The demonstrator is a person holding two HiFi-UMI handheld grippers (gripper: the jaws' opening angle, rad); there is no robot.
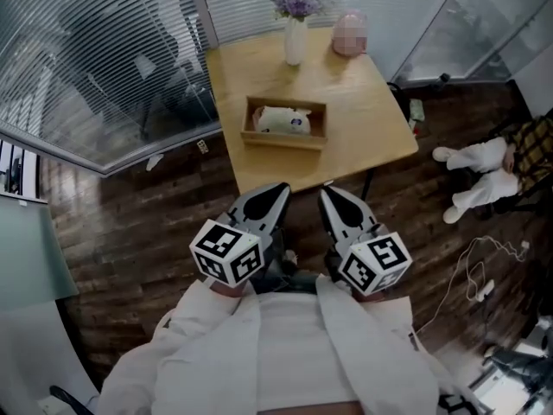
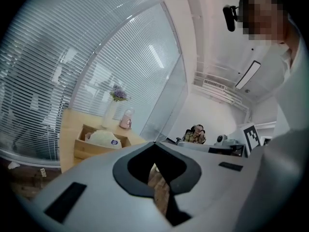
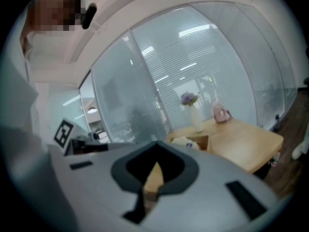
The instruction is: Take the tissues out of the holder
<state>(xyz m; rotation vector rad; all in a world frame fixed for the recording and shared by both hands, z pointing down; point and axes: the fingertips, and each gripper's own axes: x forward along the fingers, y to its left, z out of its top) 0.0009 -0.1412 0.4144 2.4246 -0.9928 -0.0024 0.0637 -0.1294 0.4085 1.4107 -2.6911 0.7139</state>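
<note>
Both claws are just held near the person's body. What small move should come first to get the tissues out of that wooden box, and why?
Probably reach the right gripper forward toward the wooden holder, opening its jaws. It and the left gripper are both shut, empty and well short of the holder, where the tissue pack lies untouched.

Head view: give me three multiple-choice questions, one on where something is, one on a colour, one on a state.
1. Where are the tissues?
A in the holder
B under the table
C on the floor
2. The flowers are:
A red
B purple
C yellow
3. The left gripper is:
A shut, empty
B shut on tissues
C wide open

Answers:
1 A, they lie inside its wooden walls.
2 B, the blooms are purple.
3 A, its jaws meet with nothing between.
</note>
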